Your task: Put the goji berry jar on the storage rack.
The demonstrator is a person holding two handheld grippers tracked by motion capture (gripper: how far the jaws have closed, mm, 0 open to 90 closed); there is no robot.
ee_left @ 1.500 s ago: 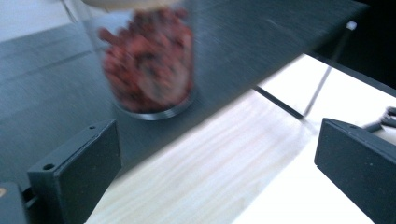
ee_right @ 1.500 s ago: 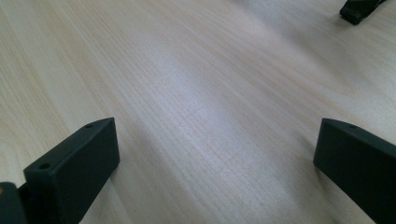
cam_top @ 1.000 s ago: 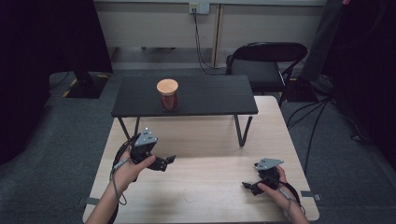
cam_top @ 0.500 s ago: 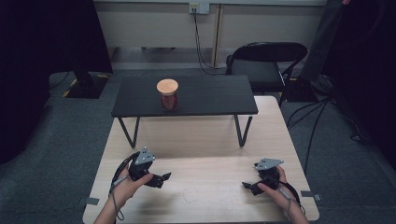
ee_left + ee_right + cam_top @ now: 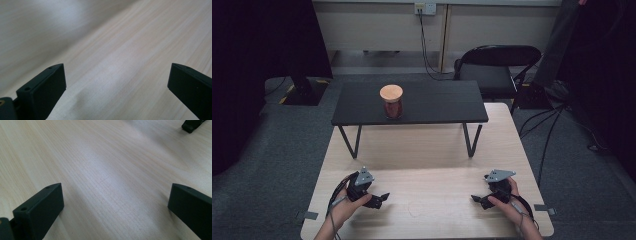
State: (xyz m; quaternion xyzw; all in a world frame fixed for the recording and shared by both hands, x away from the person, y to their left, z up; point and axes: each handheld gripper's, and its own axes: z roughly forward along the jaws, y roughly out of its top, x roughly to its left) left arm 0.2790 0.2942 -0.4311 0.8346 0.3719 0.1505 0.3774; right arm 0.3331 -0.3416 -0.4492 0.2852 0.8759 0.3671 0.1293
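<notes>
In the high view my left gripper (image 5: 381, 198) rests low over the pale wooden table (image 5: 427, 150) near its front left, jaws pointing right. My right gripper (image 5: 475, 199) sits near the front right, jaws pointing left. Both are open with nothing between the jaws. The left gripper view looks along its two black fingers (image 5: 42, 90) at bare wood. In the right gripper view its fingers (image 5: 40, 208) stand wide apart over the wood, and the tip of the left gripper (image 5: 193, 125) shows at the top right. A dark jar with a round wooden lid (image 5: 391, 100) stands on a small black bench (image 5: 437, 105) at the table's far side.
A black folding chair (image 5: 494, 67) stands behind the bench at the right. Cables (image 5: 552, 125) trail over the grey carpet to the right. A dark stand base (image 5: 299, 92) sits at the back left. Bare tabletop lies between the two grippers.
My left gripper has drawn back toward the table's front edge and come lower. The right gripper has stayed in place.
</notes>
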